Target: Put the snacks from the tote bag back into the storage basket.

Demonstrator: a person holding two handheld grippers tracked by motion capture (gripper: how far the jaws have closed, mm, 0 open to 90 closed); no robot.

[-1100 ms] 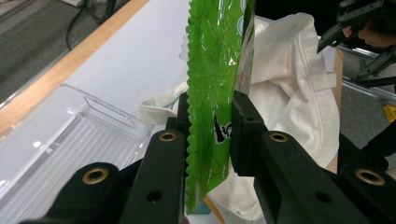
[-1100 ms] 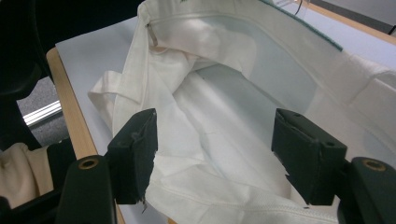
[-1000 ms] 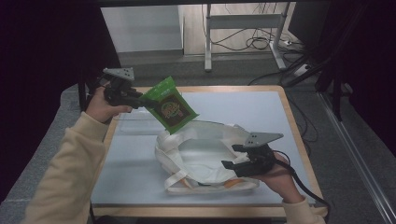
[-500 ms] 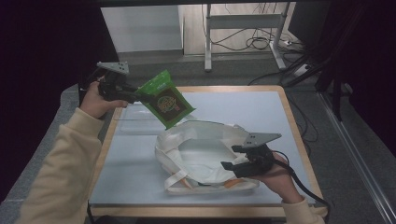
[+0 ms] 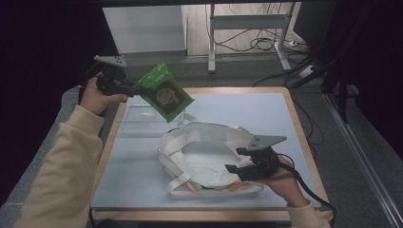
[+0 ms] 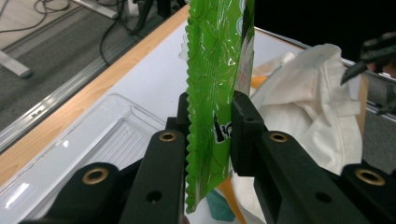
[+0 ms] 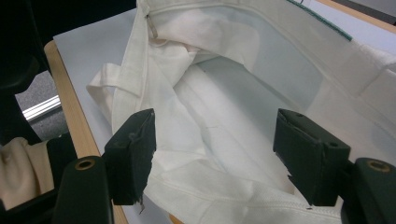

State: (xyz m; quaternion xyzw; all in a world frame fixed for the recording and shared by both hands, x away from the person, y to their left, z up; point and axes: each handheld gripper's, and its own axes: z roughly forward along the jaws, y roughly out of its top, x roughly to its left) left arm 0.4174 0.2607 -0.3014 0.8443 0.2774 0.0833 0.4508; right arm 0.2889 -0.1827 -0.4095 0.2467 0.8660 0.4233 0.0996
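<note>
While the right gripper (image 5: 234, 160) rests at the near edge of the white cloth bag (image 5: 204, 156), its jaws stand wide apart; whether either pad catches the rim cloth I cannot tell. The bag lies on the near half of the table (image 5: 266, 114), its mouth gaping toward the far left.

Farther off, the left gripper (image 5: 134, 88) holds a green packet (image 5: 165, 93) in the air above the far left of the table, its jaws clamped on one crimped edge. The packet hangs tilted, its lower corner just above the bag's far rim and over a clear plastic tray (image 5: 142, 115) that lies flat by the table's left edge.

By my reading, the pick-up is done and the packet is on its way to the bag; what is left is to carry it over the opening, lower it in and let go. The bag's inside (image 7: 219, 126) looks bare of any packet.

The high view gives the layout: packet aloft, bag below, tray to the side. The left gripper view adds the grip itself, the two pads (image 6: 245, 126) pressing the packet (image 6: 219, 70) flat, and something orange and teal (image 6: 224, 200) under the bag's cloth. The right gripper view looks straight into the bag's pale lining between its own parted jaws, and shows a sleeve (image 7: 18, 168) at lower left.
</note>
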